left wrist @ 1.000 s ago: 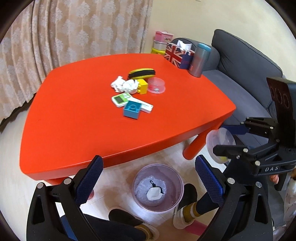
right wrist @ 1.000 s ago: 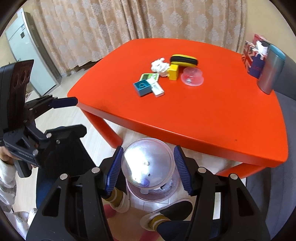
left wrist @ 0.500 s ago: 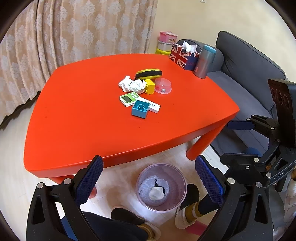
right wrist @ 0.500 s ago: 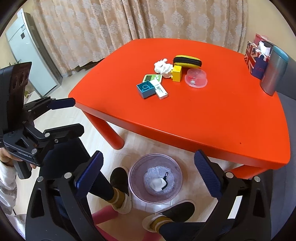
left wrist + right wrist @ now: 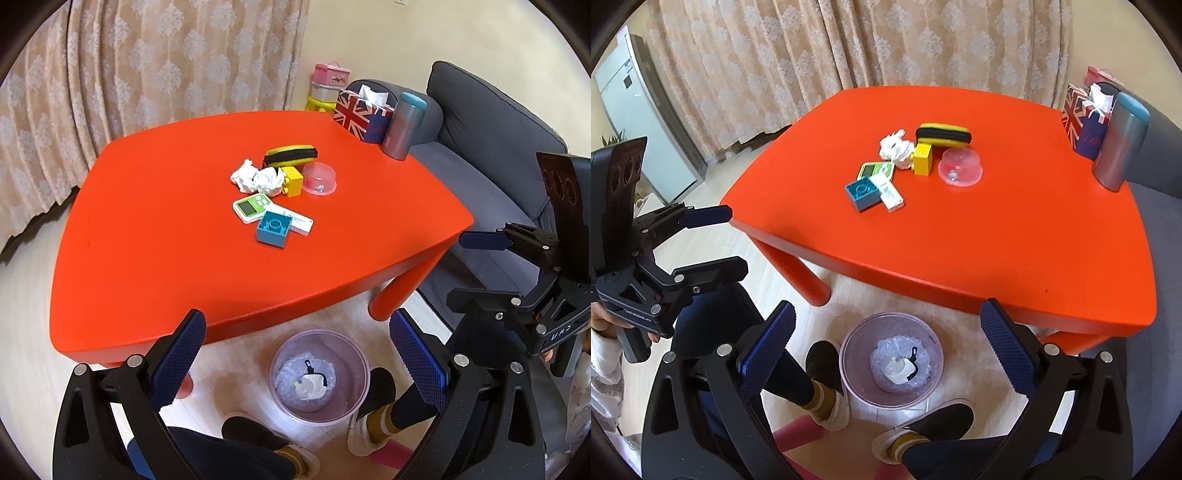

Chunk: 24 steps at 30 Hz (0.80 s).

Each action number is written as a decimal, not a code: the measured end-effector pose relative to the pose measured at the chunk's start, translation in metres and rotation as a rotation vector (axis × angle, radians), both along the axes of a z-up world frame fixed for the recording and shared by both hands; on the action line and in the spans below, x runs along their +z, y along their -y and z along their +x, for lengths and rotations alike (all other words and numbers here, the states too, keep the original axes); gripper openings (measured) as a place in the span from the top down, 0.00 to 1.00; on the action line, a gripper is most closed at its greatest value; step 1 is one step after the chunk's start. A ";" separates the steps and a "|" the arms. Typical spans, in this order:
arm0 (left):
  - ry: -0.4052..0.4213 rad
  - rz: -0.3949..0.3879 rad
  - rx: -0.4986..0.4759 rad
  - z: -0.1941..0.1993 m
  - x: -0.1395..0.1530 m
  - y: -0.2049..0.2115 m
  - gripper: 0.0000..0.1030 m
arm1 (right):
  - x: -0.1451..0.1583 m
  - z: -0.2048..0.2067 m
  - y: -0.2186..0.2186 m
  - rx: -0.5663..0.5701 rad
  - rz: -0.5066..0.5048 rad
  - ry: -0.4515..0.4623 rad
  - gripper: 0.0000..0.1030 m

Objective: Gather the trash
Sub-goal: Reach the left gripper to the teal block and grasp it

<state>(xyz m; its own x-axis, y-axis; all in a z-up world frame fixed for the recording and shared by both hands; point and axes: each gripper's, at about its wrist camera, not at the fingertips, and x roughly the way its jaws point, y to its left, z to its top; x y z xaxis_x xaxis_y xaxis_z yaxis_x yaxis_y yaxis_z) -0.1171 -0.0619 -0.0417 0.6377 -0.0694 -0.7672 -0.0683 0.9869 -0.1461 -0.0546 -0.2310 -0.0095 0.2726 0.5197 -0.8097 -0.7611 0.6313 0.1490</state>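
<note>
Both grippers hang over a translucent pink trash bin (image 5: 273, 373) (image 5: 846, 354) on the floor at the near edge of the red table (image 5: 166, 240) (image 5: 1015, 240). My left gripper (image 5: 299, 354) is open with nothing between its fingers. So is my right gripper (image 5: 888, 347), wide apart straight above the bin. Clear plastic and a white item with a black clip lie inside the bin. Crumpled white paper (image 5: 255, 179) (image 5: 895, 147) lies mid-table among toys. Each gripper also shows in the other's view: the right gripper (image 5: 476, 269) and the left gripper (image 5: 727, 242).
On the table lie a yellow-black pouch (image 5: 290, 157), a yellow brick (image 5: 291, 181), a clear pink bowl (image 5: 319, 180), a green gadget (image 5: 251, 206), a blue brick (image 5: 273, 230) and a white box (image 5: 295, 221). A flag tissue box (image 5: 354, 114), a tumbler (image 5: 404, 125), a grey sofa (image 5: 480, 122), and a person's feet beside the bin.
The right gripper was shut on a clear plastic bowl above the bin; its jaws spread wide and the bowl dropped in. The left gripper stayed open.
</note>
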 end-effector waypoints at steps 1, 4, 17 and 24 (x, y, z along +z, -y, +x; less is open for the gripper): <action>-0.001 0.001 -0.001 0.002 0.001 -0.001 0.07 | 0.002 0.002 0.000 -0.002 0.001 0.002 0.04; -0.003 0.005 -0.005 0.011 0.006 -0.003 0.07 | 0.009 0.010 -0.002 -0.007 0.001 0.008 0.04; -0.038 0.019 -0.028 0.059 0.007 -0.017 0.07 | 0.024 0.064 -0.015 -0.040 -0.008 0.024 0.04; -0.075 0.029 -0.049 0.090 -0.006 -0.021 0.07 | 0.020 0.092 -0.020 -0.049 -0.017 0.016 0.04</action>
